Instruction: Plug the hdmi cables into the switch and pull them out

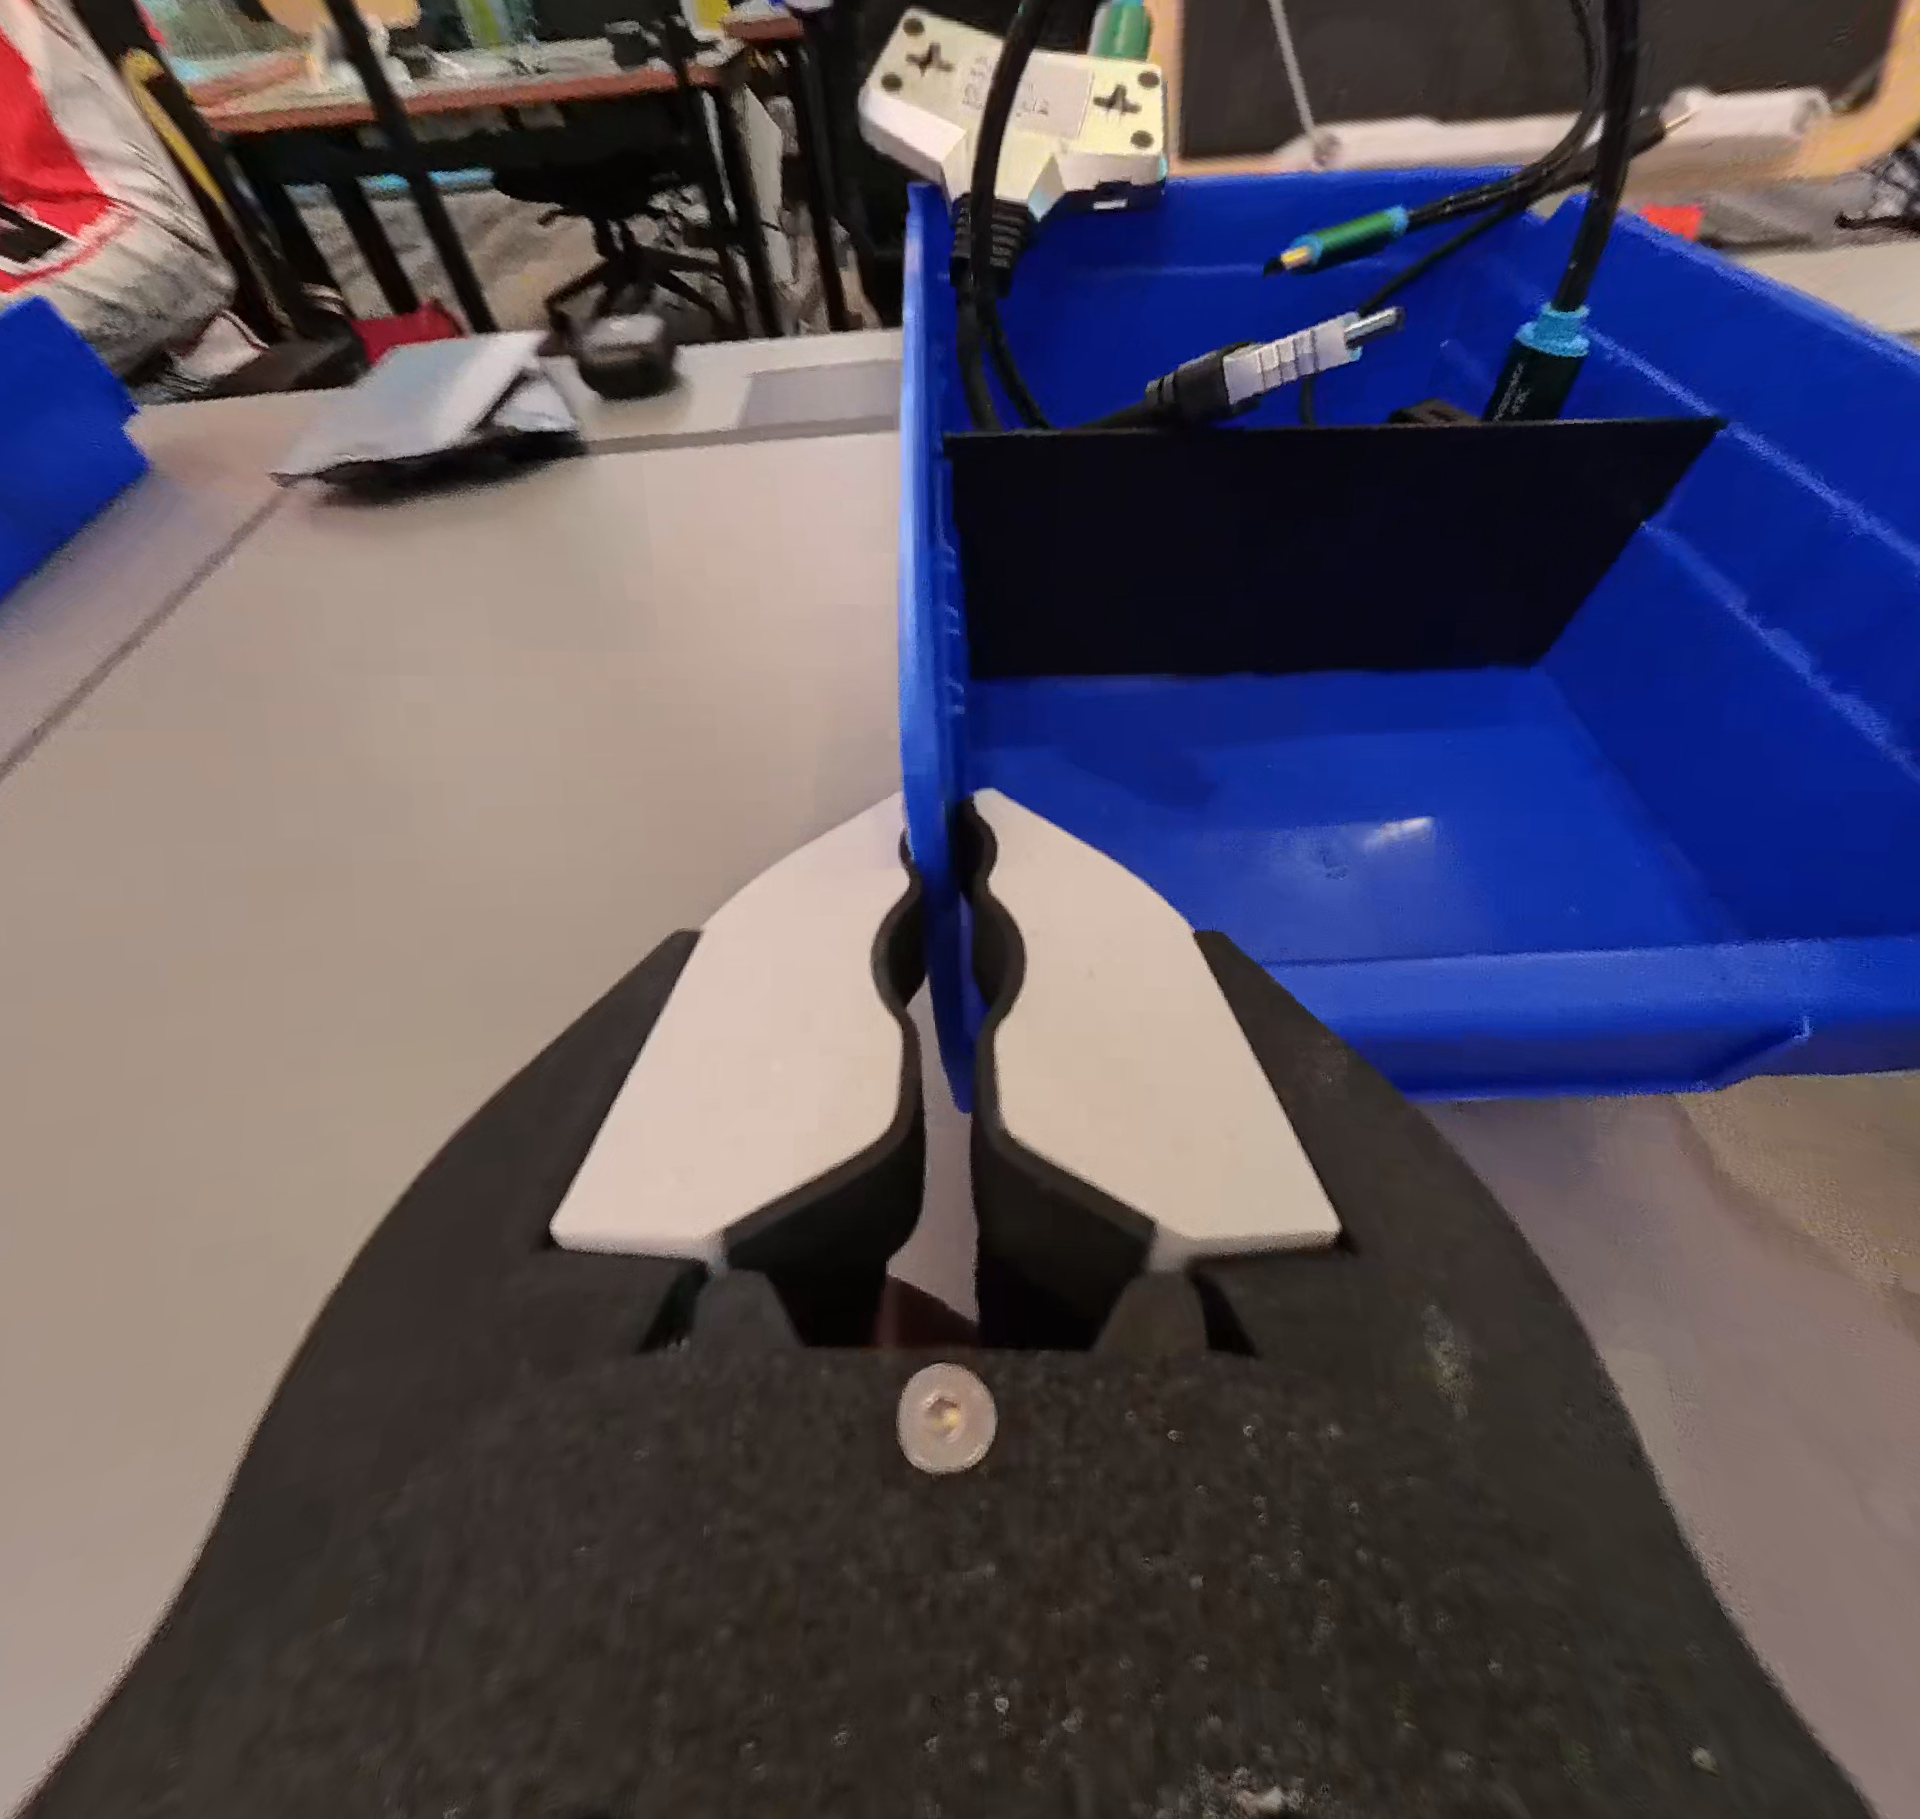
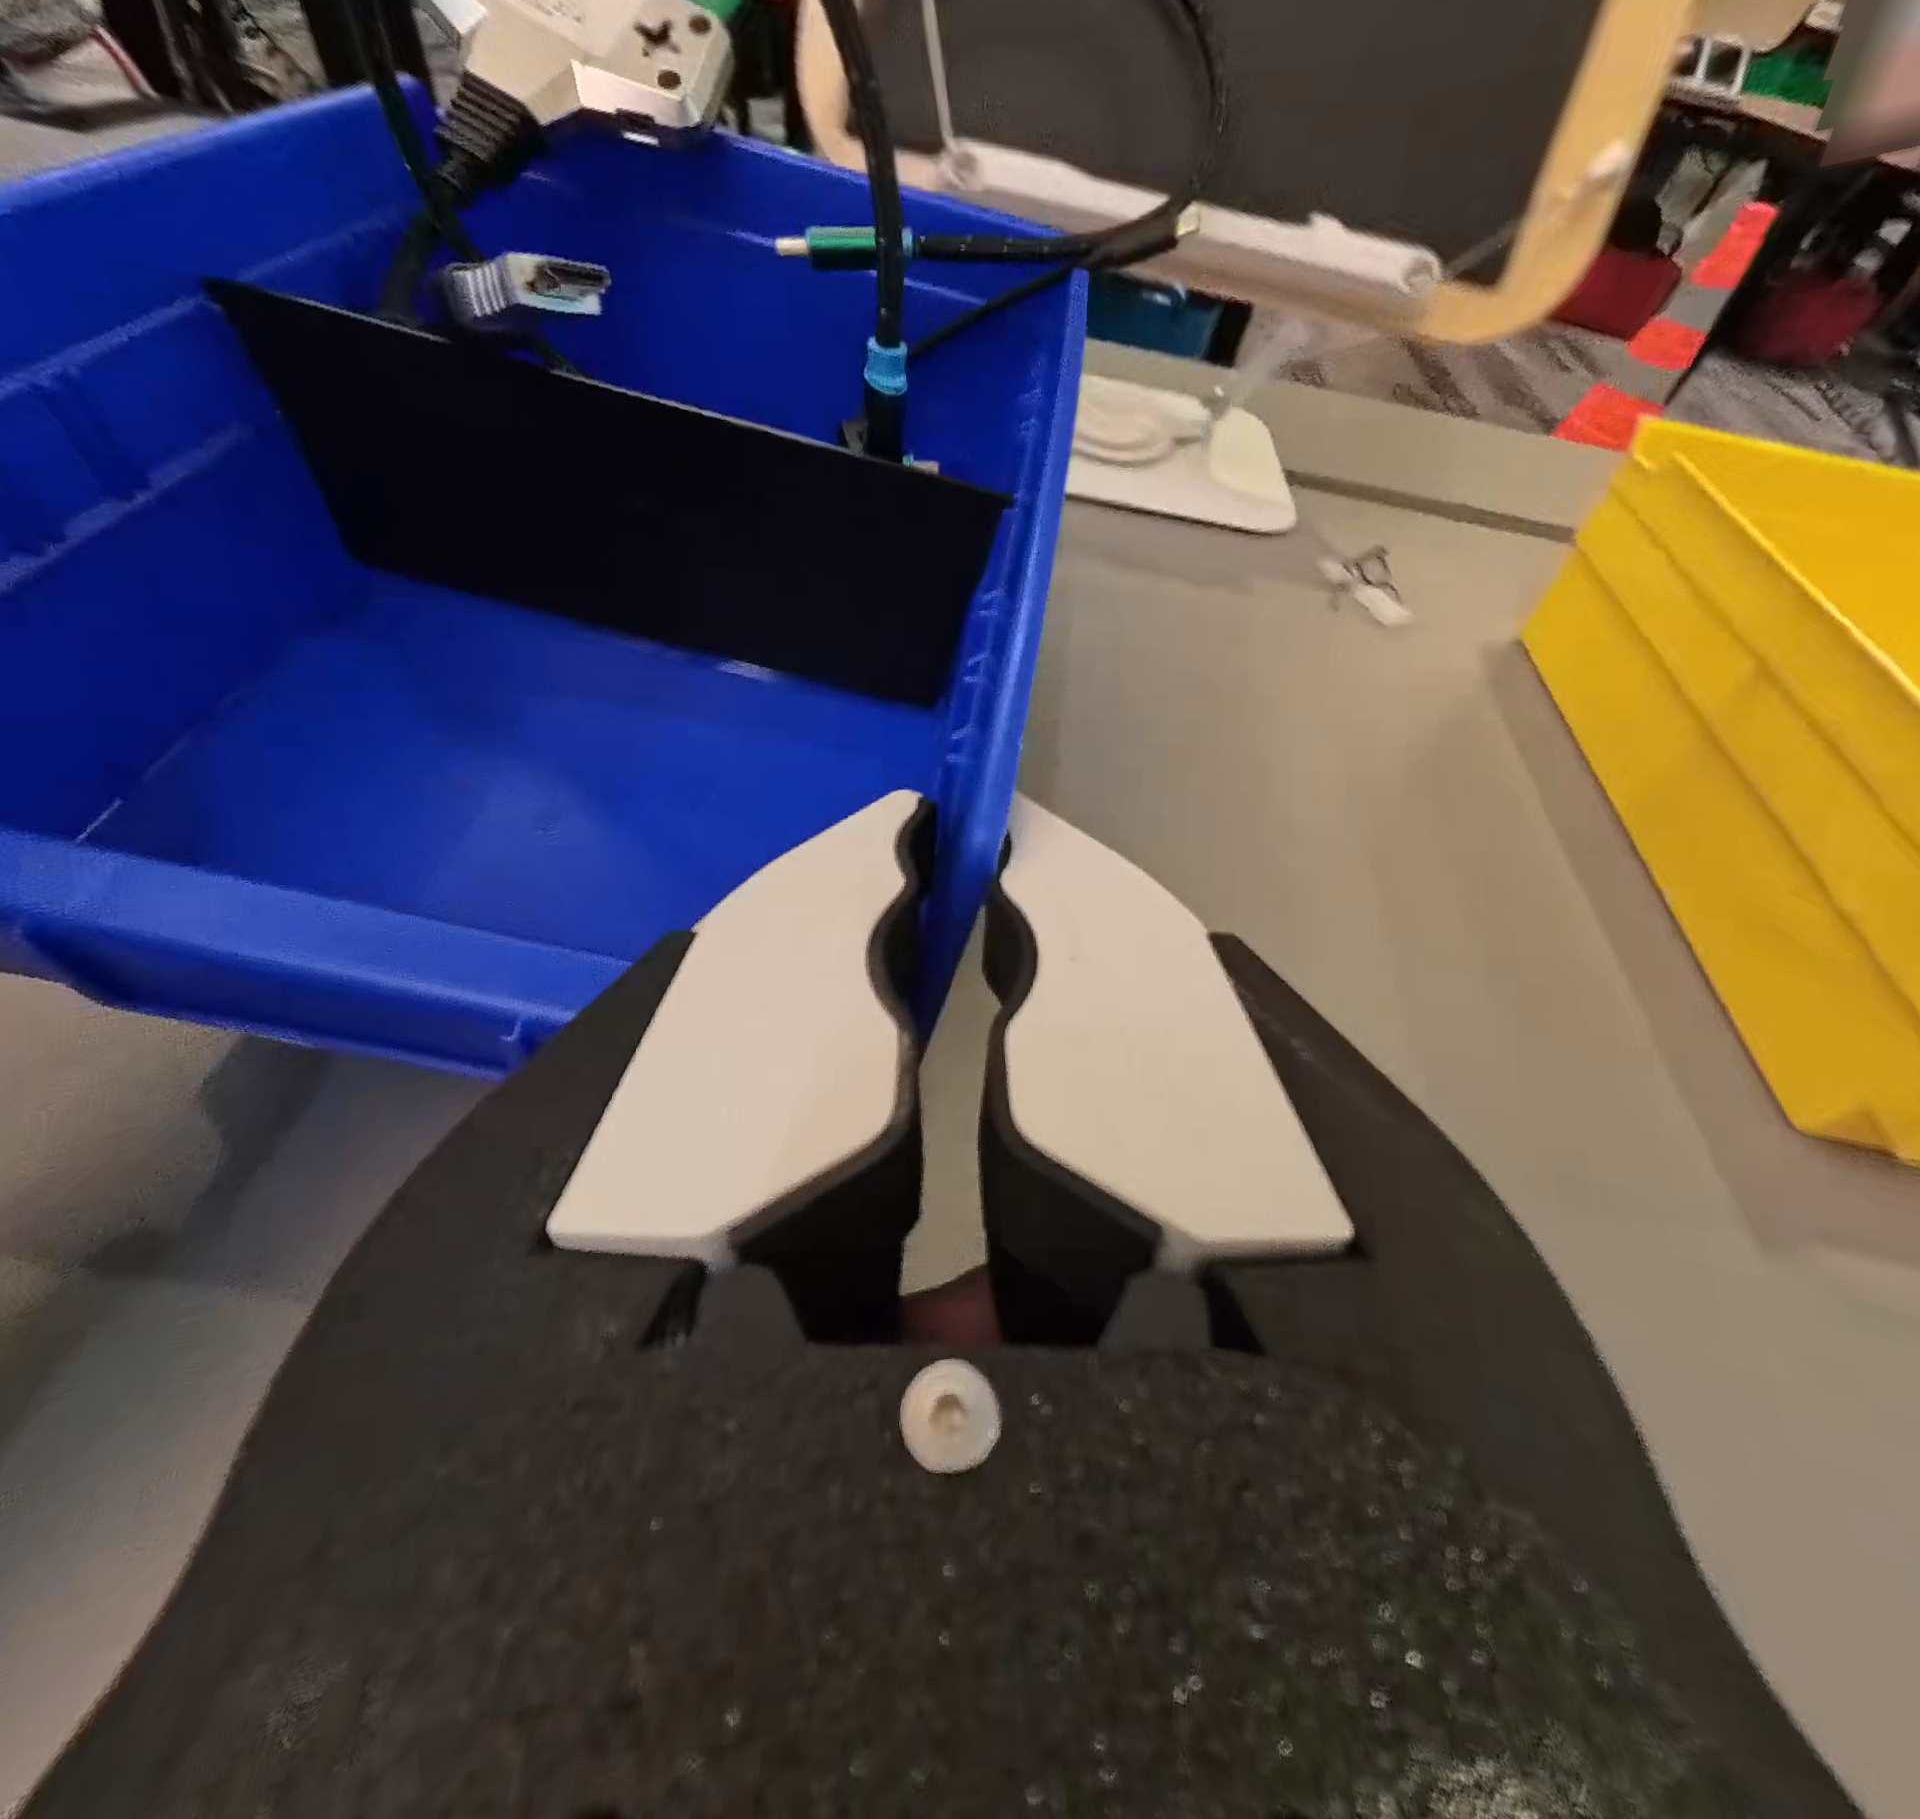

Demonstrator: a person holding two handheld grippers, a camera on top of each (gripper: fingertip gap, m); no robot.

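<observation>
A blue bin [image 1: 1403,761] [image 2: 416,730] with a black divider [image 1: 1299,543] sits on the grey table, tilted. My left gripper [image 1: 940,834] is shut on the bin's left wall. My right gripper [image 2: 961,829] is shut on the bin's right wall. Behind the divider lie black HDMI cables: one with a grey-white plug [image 1: 1299,351] [image 2: 525,289], one with a green plug [image 1: 1345,242] [image 2: 842,244], one with a cyan collar [image 1: 1548,335] [image 2: 885,367]. The silver switch [image 1: 1023,112] [image 2: 566,13] rests upside down on the bin's back rim with cables plugged in.
A yellow bin [image 2: 1756,782] stands at the right. A white tray [image 2: 1174,460] and a small clip [image 2: 1366,580] lie behind the blue bin. A grey pouch [image 1: 436,419] and another blue bin [image 1: 57,429] are at the left. Chairs and desks fill the background. Some 20 cm of space lies between my two pairs of fingers.
</observation>
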